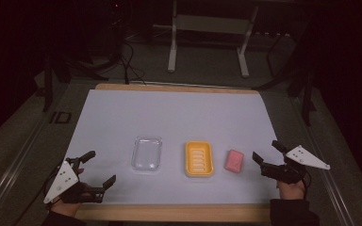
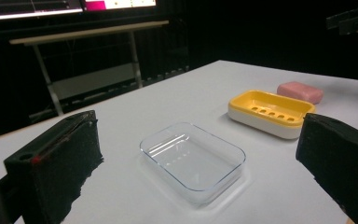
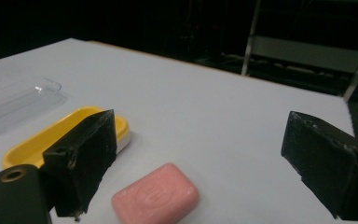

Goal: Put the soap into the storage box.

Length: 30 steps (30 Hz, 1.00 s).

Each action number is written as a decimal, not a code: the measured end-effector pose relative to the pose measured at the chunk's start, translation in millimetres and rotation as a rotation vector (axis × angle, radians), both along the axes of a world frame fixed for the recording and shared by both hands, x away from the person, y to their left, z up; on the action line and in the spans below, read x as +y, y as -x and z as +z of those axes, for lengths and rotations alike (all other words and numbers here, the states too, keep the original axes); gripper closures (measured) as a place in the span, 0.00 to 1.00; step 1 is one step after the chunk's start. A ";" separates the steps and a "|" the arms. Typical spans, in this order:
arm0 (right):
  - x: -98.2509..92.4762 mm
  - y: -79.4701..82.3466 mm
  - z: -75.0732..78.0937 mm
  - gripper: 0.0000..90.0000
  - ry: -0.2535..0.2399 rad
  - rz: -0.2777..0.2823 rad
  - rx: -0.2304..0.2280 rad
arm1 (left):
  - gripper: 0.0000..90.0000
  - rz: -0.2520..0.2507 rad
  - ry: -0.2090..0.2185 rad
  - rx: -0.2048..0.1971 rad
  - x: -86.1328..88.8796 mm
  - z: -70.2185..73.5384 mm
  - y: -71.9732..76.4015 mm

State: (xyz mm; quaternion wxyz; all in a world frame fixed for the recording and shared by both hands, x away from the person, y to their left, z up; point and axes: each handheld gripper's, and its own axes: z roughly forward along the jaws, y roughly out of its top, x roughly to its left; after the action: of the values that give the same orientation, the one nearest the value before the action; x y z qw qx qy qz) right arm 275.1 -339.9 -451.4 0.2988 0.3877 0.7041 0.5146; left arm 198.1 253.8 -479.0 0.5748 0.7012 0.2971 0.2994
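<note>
A pink soap bar lies flat on the white table, right of a yellow soap dish with drain slots. A clear plastic lid rests left of the dish. My right gripper is open just right of the soap, jaws wide on either side of it, touching nothing. My left gripper is open near the table's front left corner, pointing at the clear lid, with nothing between its jaws.
The white table sheet is bordered by a wooden edge at front and back. Beyond the table stand a metal-legged stand and cables on the dark floor. A monitor strip glows in the left gripper view.
</note>
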 end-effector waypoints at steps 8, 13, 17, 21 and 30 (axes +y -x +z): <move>2.0 -7.7 1.1 0.12 0.071 -0.034 -0.007 | 0.00 -0.004 0.002 0.012 -0.6 -0.2 -0.1; 1.7 -17.5 1.5 0.14 0.125 -0.036 0.064 | 0.00 -0.007 0.007 0.026 -0.3 -0.2 -0.2; -2.3 -29.8 0.7 0.14 0.129 -0.045 0.218 | 0.00 -0.014 0.006 0.029 -1.4 -0.3 0.2; -8.8 -42.6 -6.0 0.14 0.153 -0.103 0.345 | 0.00 -0.025 0.002 0.035 -2.0 -0.3 0.1; -20.7 -50.6 -6.9 0.14 0.187 -0.164 0.484 | 0.00 -0.035 0.007 0.053 -3.2 -0.5 0.0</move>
State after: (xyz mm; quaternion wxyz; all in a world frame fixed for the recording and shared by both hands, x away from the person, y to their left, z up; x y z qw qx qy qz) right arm 325.7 -360.6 -458.3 0.1967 0.5258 0.7658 0.3137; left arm 198.1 250.6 -479.5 0.5742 0.7120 0.3009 0.2698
